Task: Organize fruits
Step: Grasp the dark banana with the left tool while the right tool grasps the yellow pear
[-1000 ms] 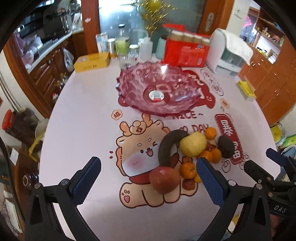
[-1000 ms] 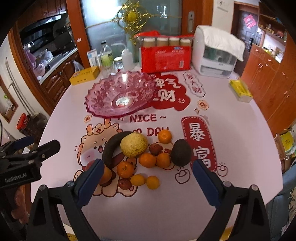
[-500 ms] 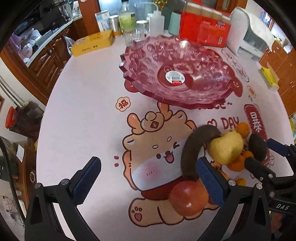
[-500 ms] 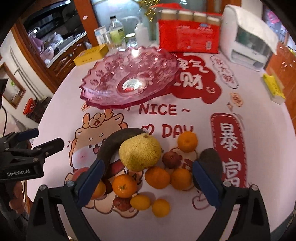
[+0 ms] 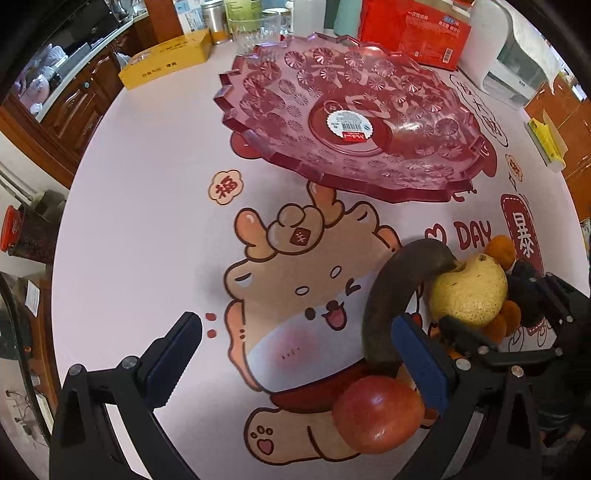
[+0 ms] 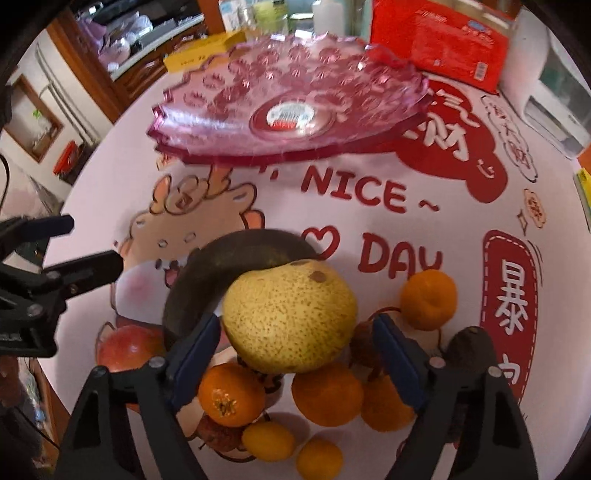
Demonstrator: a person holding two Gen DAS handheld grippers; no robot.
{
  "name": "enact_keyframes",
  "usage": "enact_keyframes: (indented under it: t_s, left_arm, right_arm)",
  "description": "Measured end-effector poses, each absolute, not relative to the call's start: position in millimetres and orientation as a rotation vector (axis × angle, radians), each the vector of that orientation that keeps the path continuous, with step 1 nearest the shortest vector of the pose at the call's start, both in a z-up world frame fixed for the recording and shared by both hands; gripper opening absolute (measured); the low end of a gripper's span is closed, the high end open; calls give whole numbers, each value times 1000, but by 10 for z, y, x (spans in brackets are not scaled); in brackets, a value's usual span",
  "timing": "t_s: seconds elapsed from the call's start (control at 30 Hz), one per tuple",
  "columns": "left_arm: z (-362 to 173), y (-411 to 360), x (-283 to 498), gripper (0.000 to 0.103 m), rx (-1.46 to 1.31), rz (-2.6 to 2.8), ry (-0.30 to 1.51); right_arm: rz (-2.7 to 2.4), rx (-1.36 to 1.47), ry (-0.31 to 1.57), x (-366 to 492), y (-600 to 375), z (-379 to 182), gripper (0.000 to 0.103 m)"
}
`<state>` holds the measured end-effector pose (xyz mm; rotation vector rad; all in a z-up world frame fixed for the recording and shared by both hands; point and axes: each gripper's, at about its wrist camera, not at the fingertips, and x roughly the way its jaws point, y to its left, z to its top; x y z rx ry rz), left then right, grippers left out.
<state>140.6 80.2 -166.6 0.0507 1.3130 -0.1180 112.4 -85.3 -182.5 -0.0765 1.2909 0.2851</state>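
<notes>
A pile of fruit lies on the printed tablecloth: a yellow pear point(image 6: 290, 317), a dark curved banana point(image 6: 221, 269), a red apple point(image 5: 376, 413), several oranges point(image 6: 428, 299) and a dark avocado point(image 6: 472, 350). My right gripper point(image 6: 295, 358) is open, its jaws on either side of the pear without closing on it. My left gripper point(image 5: 295, 358) is open and empty over the bare cloth, its right finger beside the banana point(image 5: 391, 299) and apple. An empty pink glass fruit bowl point(image 5: 258, 122) stands behind the pile.
A red carton point(image 5: 413, 29), a yellow box point(image 5: 166, 59), bottles and glasses point(image 5: 255, 29) and a white appliance point(image 5: 517, 62) line the far side of the table. A small yellow box point(image 5: 546, 140) lies at the right edge.
Both grippers have moved forward and down toward the fruit. The right gripper now straddles the pear. The left gripper has shifted left of the pile.
</notes>
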Motion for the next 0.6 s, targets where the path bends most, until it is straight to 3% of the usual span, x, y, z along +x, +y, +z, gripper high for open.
enact_keyframes:
  t_s: [0.07,0.6]
  left_arm:
    - [-1694,744,1433,102,60,-123,1320]
    - [-1979,290,1629,96,92,-196,1380]
  right_arm:
    - [307,-75,1278,1124,-829,-1817,74]
    - [279,-20,1194,1073,-1202,-1574,73]
